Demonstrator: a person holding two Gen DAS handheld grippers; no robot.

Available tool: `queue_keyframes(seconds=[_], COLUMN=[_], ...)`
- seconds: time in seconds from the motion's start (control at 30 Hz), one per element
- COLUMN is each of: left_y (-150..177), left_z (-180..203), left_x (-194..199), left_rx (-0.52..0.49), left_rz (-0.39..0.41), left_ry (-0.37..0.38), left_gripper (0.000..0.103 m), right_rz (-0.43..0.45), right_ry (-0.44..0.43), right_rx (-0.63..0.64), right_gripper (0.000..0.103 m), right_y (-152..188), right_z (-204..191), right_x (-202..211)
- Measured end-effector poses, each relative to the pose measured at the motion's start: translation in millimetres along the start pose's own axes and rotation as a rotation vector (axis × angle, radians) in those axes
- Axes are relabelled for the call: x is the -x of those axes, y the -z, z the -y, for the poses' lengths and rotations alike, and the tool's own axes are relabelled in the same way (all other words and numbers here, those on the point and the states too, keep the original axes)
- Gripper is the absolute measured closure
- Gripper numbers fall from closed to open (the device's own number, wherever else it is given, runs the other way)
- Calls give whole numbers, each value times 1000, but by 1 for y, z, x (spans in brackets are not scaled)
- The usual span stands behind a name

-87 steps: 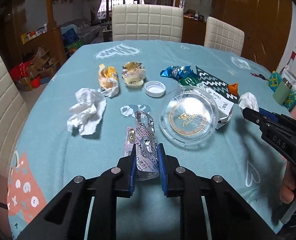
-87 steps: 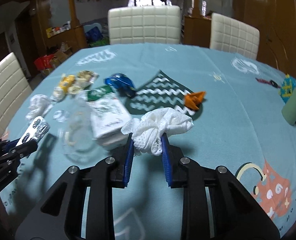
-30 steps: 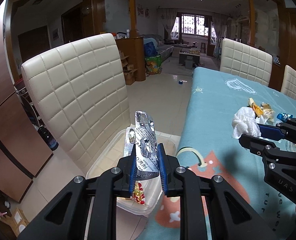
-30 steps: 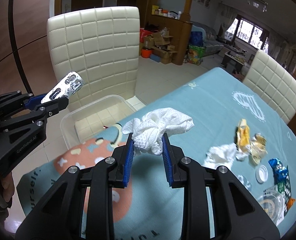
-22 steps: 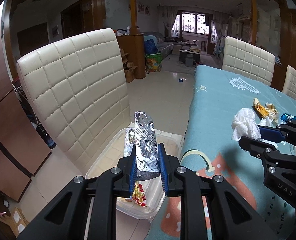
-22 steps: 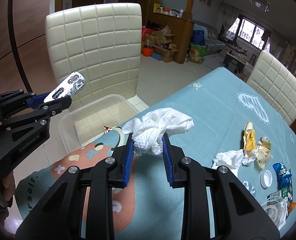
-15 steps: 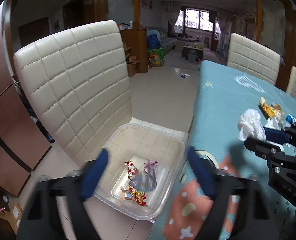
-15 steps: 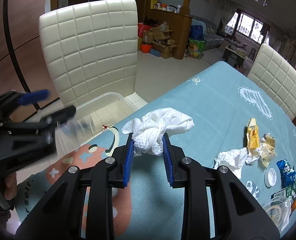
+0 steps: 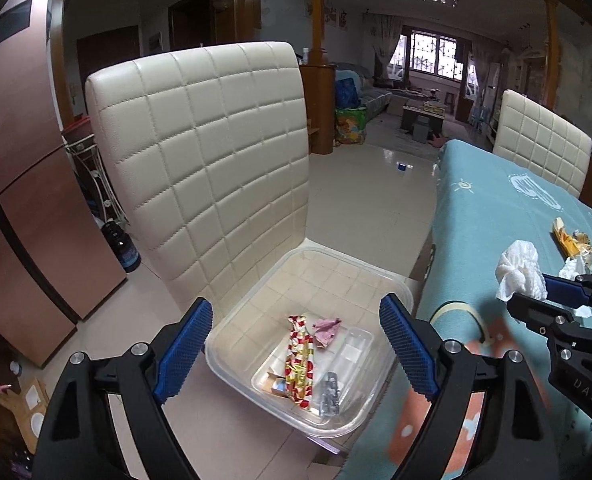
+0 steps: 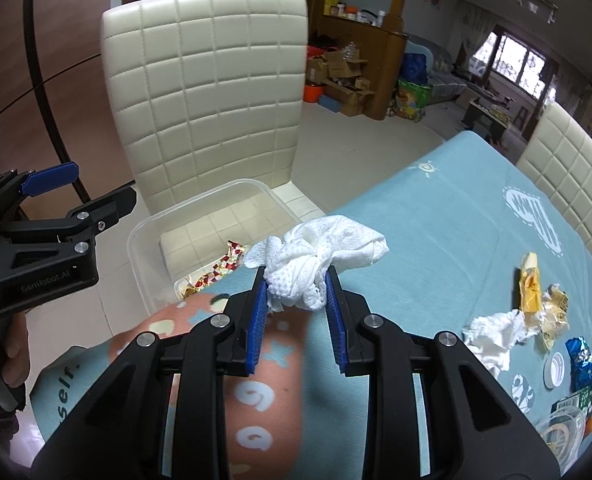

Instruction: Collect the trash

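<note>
My left claw [image 9: 296, 344] stands wide apart and empty above the clear bin [image 9: 391, 288], which sits on the chair seat [image 9: 216, 440] beside the counter [image 9: 491, 216] so trash can simply fall in; a blister pack [image 9: 329, 398] and wrappers lie inside; my right claw [image 10: 296, 308] grips a crumpled tissue [image 10: 319, 256] over the counter edge, near the bin, I judge to drop it next; more trash [image 10: 535, 304] waits on the counter.
</note>
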State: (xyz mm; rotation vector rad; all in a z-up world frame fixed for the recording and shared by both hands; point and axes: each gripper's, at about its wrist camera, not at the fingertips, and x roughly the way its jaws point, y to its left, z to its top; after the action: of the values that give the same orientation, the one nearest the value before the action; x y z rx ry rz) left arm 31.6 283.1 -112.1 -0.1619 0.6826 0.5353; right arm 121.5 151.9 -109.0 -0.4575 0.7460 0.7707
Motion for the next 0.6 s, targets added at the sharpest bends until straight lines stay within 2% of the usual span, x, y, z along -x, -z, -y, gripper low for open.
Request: queue_keyframes(seconds=[0.27,0.6], left_y=[3,5], left_z=[-7,-28], left_x=[7,4], left_rx=[-36,2], left_rz=[25,19], left_ry=[-26,-62], left_gripper=[19,19], right_rz=[11,49], right_ry=[-28,-47], right_rx=[39,80], right_gripper=[73,73], right_y=[-11,-27], right_z=[-20,-38], right_x=[-6,-11])
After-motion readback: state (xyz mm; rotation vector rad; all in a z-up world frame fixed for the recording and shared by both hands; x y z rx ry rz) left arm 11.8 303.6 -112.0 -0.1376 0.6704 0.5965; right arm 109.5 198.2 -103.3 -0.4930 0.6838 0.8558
